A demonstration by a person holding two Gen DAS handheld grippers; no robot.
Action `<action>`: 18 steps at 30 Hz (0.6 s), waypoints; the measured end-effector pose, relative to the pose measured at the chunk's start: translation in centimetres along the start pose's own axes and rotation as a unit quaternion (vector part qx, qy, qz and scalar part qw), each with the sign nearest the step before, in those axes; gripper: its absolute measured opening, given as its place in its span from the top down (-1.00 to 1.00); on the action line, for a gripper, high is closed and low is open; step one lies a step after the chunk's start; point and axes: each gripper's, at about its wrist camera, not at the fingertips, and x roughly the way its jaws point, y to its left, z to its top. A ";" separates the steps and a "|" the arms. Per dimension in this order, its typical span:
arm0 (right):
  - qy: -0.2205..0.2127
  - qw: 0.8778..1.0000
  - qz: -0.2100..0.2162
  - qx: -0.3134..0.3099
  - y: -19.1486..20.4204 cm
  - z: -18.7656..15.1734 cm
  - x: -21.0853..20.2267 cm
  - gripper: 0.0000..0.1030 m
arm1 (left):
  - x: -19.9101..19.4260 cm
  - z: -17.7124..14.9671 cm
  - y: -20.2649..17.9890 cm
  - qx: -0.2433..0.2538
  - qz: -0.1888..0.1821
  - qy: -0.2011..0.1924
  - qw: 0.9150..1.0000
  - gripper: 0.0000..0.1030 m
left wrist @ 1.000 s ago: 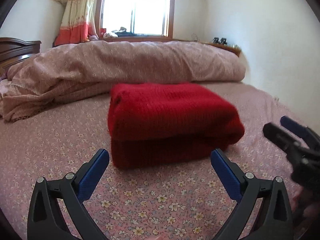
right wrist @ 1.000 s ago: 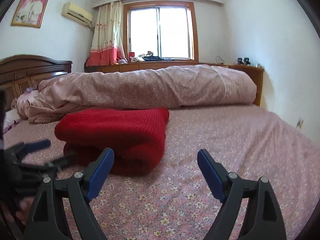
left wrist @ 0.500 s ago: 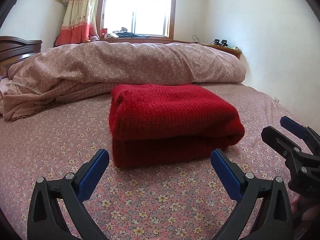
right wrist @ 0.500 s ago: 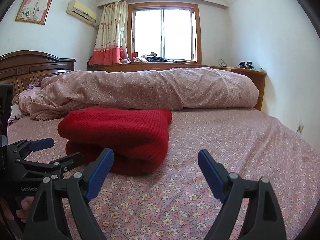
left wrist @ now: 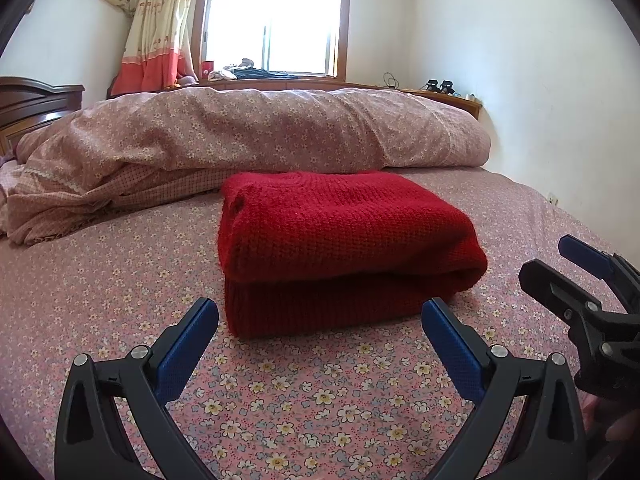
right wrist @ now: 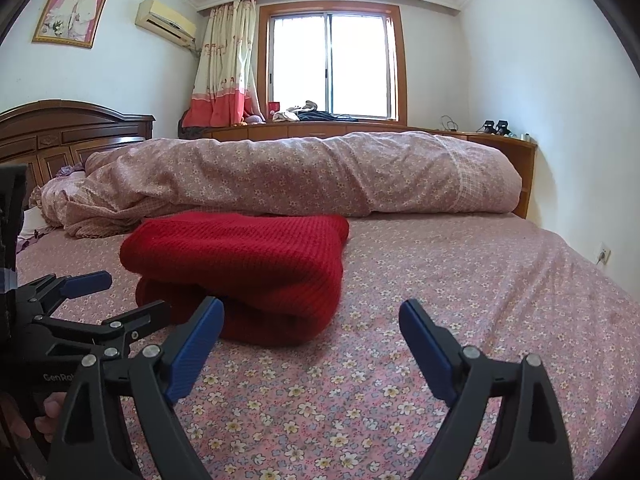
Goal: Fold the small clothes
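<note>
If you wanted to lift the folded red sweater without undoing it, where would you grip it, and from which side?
Probably at the rounded fold edge of the sweater, coming from its right, where the right claw is open nearby. There the layers join; the left end shows loose, separate layers that could slip apart.

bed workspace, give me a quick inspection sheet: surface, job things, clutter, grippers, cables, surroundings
surface: floral pink bedsheet, fairly flat.
job's things: red knit sweater folded into a thick block, lying mid-bed, untouched.
clutter: rolled floral duvet right behind the sweater.
grippers: left gripper and right gripper both open, holding nothing, short of the sweater.
cables: nothing seen on the bed; a wall socket at right.
surroundings: window, curtain, air conditioner, framed photo, wooden headboard.
</note>
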 end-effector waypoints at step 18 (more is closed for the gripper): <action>0.000 1.000 0.002 0.004 -0.2 0.0 -0.1 -0.79 | -0.2 -0.1 -0.1 -0.002 0.000 -0.001 1.000 -0.91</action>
